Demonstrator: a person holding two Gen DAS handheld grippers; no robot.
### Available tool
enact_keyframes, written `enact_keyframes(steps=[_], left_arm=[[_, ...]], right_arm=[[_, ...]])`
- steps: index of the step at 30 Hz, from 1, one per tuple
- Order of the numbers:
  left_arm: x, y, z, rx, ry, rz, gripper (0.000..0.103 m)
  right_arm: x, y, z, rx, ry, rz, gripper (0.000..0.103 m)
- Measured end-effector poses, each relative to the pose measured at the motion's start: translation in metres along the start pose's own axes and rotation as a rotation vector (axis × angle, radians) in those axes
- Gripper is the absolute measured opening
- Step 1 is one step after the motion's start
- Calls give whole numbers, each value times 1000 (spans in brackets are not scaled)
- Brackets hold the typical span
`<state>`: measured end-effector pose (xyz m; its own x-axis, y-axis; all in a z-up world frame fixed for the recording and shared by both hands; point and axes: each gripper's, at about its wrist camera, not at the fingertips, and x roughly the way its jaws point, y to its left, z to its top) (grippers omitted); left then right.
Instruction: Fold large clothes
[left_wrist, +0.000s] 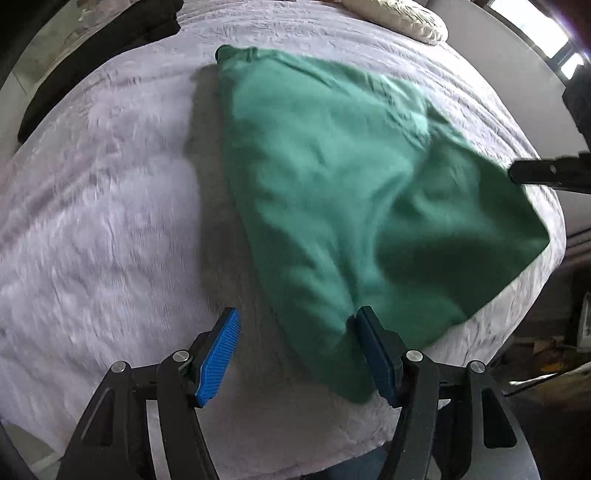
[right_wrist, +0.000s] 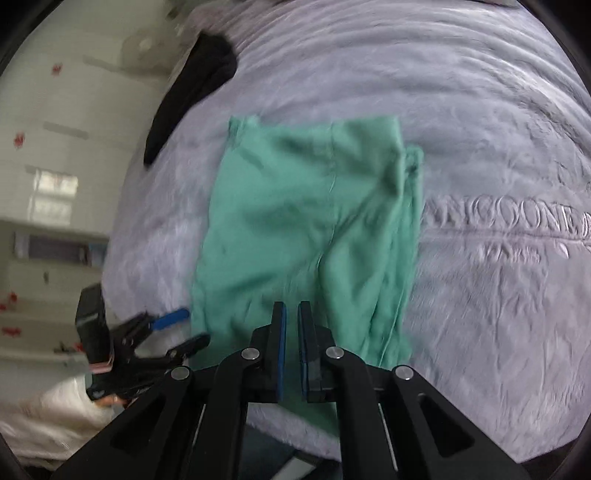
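Lying part-folded across a pale fleecy bed (right_wrist: 480, 110): green garment (left_wrist: 351, 184). Hovering over its near edge with fingers spread wide: left gripper (left_wrist: 295, 325). Pinching the cloth's near edge between narrowed fingers: right gripper (right_wrist: 291, 314). Resting beyond: black clothing (right_wrist: 192, 88).

Plain green garment (left_wrist: 332, 184), pale lilac textured blanket (left_wrist: 110, 203), black cloth (right_wrist: 199, 85)

Under me is a bed (left_wrist: 110, 206) with a pale lilac plush cover. On it lie a green garment (left_wrist: 332, 192) and, near its far edge, a black garment (right_wrist: 195, 88). A cream pillow (left_wrist: 402, 18) sits at its head.
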<state>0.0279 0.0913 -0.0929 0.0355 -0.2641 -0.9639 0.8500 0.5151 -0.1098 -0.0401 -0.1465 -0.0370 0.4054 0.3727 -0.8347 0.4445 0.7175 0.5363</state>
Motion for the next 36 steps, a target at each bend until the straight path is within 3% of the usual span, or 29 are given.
enact_keyframes(steps=[2, 6, 11, 13, 19, 29, 33, 36], left_arm=[[-1, 0, -5, -18, -16, 15, 73], [-1, 4, -8, -54, -18, 3, 73], [0, 6, -8, -69, -7, -12, 74], [2, 8, -7, -79, -3, -4, 83], [0, 16, -2, -126, 32, -22, 83], [-24, 22, 11, -145, 36, 63, 83], [-28, 19, 14, -154, 44, 86, 83], [-31, 18, 17, -156, 41, 114, 83]], right_arm=[[6, 3, -15, -19, 39, -70, 7], [19, -16, -36, 22, 79, -157, 7], [32, -48, -58, 134, 107, -139, 2], [37, -57, -62, 166, 96, -123, 1], [35, -67, -65, 228, 97, -96, 0], [-18, -57, -57, 196, 49, -109, 1], [-22, -36, -43, 142, 30, -87, 1], [-22, -34, -35, 159, 16, -132, 5]])
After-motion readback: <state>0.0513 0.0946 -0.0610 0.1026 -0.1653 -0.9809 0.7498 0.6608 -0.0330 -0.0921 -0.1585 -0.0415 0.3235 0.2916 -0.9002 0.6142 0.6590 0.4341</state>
